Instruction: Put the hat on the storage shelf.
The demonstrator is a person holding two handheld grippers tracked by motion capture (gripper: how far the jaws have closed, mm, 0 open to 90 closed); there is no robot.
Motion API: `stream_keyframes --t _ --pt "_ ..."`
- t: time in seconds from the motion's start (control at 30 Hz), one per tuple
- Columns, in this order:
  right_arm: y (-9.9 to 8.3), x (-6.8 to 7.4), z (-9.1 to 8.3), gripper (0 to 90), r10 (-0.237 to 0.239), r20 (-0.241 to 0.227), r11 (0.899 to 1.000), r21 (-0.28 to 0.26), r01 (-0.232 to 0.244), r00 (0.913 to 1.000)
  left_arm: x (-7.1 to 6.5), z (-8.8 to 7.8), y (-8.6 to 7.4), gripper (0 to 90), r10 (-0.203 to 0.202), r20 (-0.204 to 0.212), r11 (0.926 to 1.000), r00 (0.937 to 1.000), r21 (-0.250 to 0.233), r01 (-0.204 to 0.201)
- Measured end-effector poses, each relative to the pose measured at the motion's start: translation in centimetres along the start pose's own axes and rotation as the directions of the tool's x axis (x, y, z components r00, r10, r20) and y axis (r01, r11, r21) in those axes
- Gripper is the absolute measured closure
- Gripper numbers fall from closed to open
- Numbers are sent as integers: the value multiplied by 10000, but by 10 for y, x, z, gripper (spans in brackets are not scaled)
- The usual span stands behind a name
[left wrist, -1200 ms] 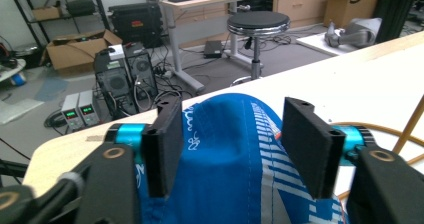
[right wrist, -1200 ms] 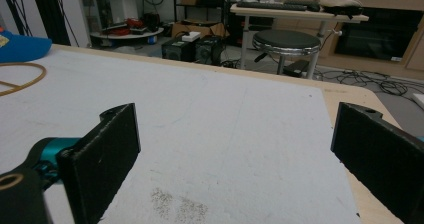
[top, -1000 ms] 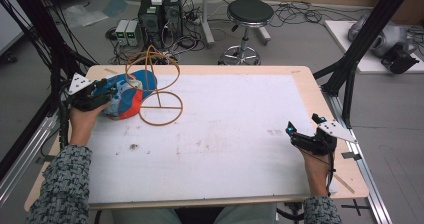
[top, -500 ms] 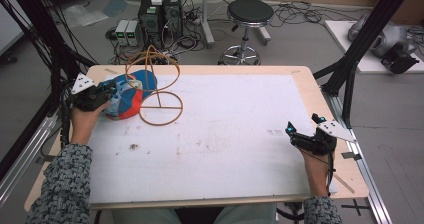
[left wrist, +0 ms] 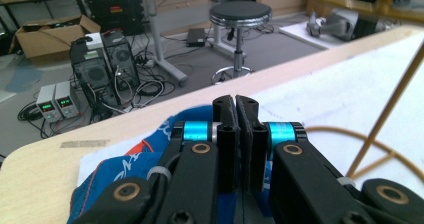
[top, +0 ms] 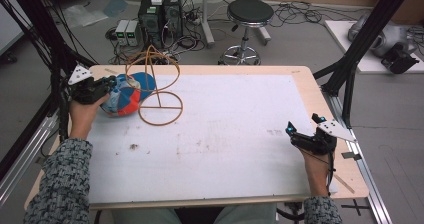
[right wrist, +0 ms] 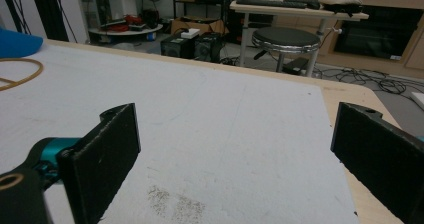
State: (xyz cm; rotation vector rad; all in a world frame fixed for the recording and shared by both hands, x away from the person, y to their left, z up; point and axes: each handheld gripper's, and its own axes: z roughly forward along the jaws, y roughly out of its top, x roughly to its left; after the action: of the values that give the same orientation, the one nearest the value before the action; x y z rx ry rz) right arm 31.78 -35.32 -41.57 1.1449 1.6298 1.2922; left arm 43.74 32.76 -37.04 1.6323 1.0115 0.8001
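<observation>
White matting covers your pale wooden desk (top: pixel 320 91), with a few dark smudges on it toward your near edge. Your patterned sleeves come in from the bottom of the high view, one at each side.

Nearest to you on the right, your right tongs (top: pixel 300 131) rest low over the mat close to the desk's right edge, pointing toward the middle. Their jaws stand wide apart with nothing between them; the right gripper view (right wrist: pixel 235 149) looks straight across bare mat between the two black pads.

Farther up on the left, your left tongs (top: pixel 106 85) sit at the far left corner, right against the cloth bundle (top: pixel 122 96), a rumpled heap of blue, orange and white fabric lying on the mat. The jaws have just been closing, and in the left gripper view (left wrist: pixel 235 106) the two pads now meet, pressed flat together. Blue fabric (left wrist: pixel 125 169) bunches directly under and behind them, but you cannot tell from these views whether any fold is actually pinched between the pads.

Just beside the bundle, on its right, stands the wire stand (top: pixel 159 91): a tan ring lying flat on the mat, a thin upright post, and a second ring tilted above it that reaches over the bundle's far side.

Beyond the desk's far edge you have a black round stool (top: pixel 248 11), two computer towers (top: pixel 159 14) on the floor with tangled cables, and black frame posts at either side.
</observation>
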Motion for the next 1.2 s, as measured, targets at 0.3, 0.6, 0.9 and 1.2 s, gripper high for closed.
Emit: stream_keyframes --t 0.3,0.6,0.9,1.2 --pt "0 0 0 45 16 -22 10000 -30 -16 10000 6 0 24 871 -265 -219 9993 9994 -280 259" --pt "0 0 -1 46 103 -73 9999 -47 -103 9999 8 -3 53 871 -192 -435 9984 9989 -538 168" --pt "0 -1 -2 46 173 -128 9998 -104 -175 9998 15 -7 78 871 -139 -718 9986 9973 -528 101" --pt "0 0 -1 47 220 -233 9997 -60 -221 9995 19 -13 93 871 -313 -977 9955 9947 -920 223"
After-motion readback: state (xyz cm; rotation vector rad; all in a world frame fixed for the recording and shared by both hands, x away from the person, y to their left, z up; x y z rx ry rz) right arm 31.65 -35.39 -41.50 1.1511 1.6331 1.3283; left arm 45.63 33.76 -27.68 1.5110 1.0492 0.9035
